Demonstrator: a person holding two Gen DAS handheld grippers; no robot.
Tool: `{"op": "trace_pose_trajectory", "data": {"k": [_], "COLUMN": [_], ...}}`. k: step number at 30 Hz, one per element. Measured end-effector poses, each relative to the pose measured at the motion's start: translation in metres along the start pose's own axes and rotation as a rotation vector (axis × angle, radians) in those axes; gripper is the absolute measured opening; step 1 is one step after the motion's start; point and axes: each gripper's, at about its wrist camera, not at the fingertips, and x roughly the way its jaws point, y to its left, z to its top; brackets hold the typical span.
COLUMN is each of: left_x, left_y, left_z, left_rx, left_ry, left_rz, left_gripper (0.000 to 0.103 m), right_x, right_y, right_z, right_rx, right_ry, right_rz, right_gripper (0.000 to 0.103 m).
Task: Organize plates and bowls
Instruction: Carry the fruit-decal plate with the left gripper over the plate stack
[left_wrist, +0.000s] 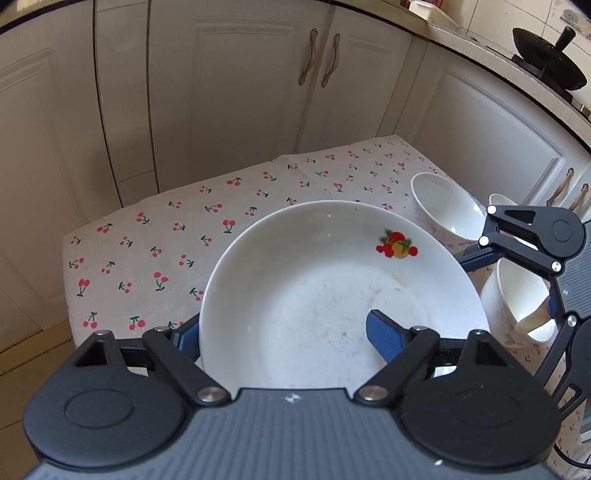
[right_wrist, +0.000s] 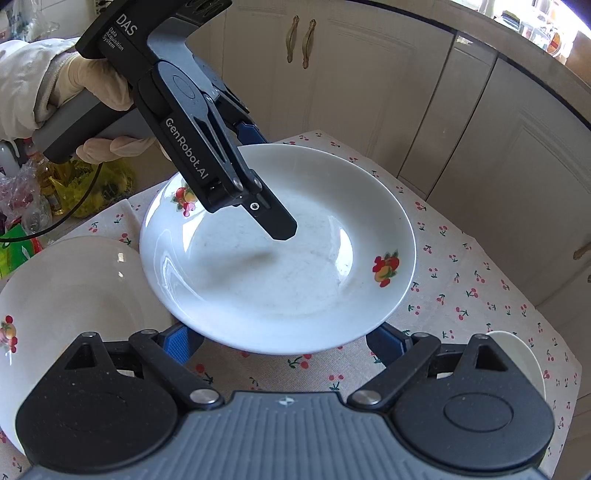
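- Left tool (left_wrist: 286, 332) grips the fruit-print plate (left_wrist: 332, 288) across its rim, one finger (left_wrist: 384, 334) lying over the inside and the other behind the outer wall. Pinching the edge looks like the only way to take a wide, shallow dish one-handed.
- The plate hangs tilted, clear of the bench (left_wrist: 147, 236) and above the cherry-print cloth. In the right wrist view it casts a shadow on the cloth below it.
- A gloved hand (right_wrist: 92, 85) holds the left tool's handle from above and steeply, probably so the rim stays in the pinch.
- Right tool (right_wrist: 282, 343) has its jaws wide apart with nothing pinched. Its blue pads (right_wrist: 181, 343) sit below the plate's near rim, likely a guard or a ready support.
- A second plate (right_wrist: 55, 295) lies on the bench just left of the held one. It is the likely stacking target, since it has the same fruit print.
- Two bowls (left_wrist: 443, 206) sit at the right edge of the bench. One (left_wrist: 517, 299) looks tipped, and I cannot tell if the two touch.
- Risk: an edge pinch on glazed ware can slip, so a level carry would be safer.
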Motion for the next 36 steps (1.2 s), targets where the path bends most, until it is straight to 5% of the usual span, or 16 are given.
{"op": "trace_pose_trajectory", "data": {"k": [23,36], "left_x": [-0.094,-0.109], "left_y": [-0.065,-0.088], "left_z": [-0.055,-0.092], "left_rx": [0.009,0.001], "left_ry": [-0.056,-0.048], "left_rz": [0.049,0.035], "left_gripper": [0.088,0.088], "right_x": [-0.085,-0.107], "right_y": [0.076,0.12], "right_z": [-0.029,-0.056], "right_rx": [-0.009,-0.003], "right_ry": [-0.076,-0.069], "right_rz": [-0.001,0.007], "right_gripper": [0.096,0.096]}}
